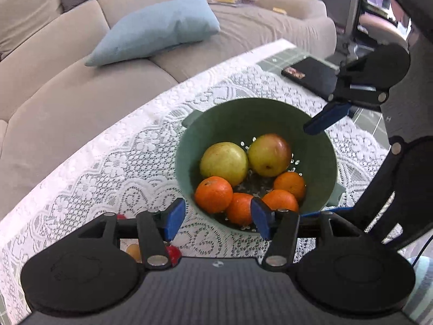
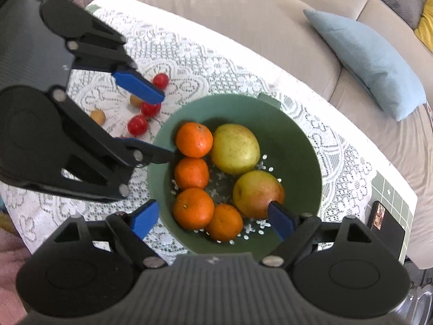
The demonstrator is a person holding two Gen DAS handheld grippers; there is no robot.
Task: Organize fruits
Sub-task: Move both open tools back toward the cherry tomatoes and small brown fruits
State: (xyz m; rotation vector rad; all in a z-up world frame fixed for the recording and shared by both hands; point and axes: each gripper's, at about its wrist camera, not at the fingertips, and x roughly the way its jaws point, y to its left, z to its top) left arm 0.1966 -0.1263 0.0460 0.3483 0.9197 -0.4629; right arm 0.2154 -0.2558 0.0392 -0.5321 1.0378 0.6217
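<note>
A green strainer bowl (image 2: 295, 135) sits on the counter (image 2: 216, 62), which has a white lace cloth over it. Inside the bowl are four oranges (image 2: 194, 139) and two big yellow-green apples (image 2: 235, 149), all close together and touching. One apple (image 2: 257, 193) has a red patch on it.

The left hand-held gripper (image 1: 217, 218) hangs just over the near edge of the bowl. Its blue fingers (image 1: 176, 215) are apart and nothing is between them. The right hand-held gripper (image 2: 213, 220) hangs over the bowl too, with its fingers wide apart. It holds nothing, though the oranges show below the gap.

Beside the bowl, on the lace, lie some small red tomatoes (image 2: 138, 125) and two little yellow-brown fruits (image 2: 98, 116). They are near each other but outside the bowl.

A dark flat box (image 1: 308, 77) lies farther along the counter. Behind the counter is a beige sofa (image 1: 67, 86) with a light blue pillow (image 1: 157, 29) on it.
</note>
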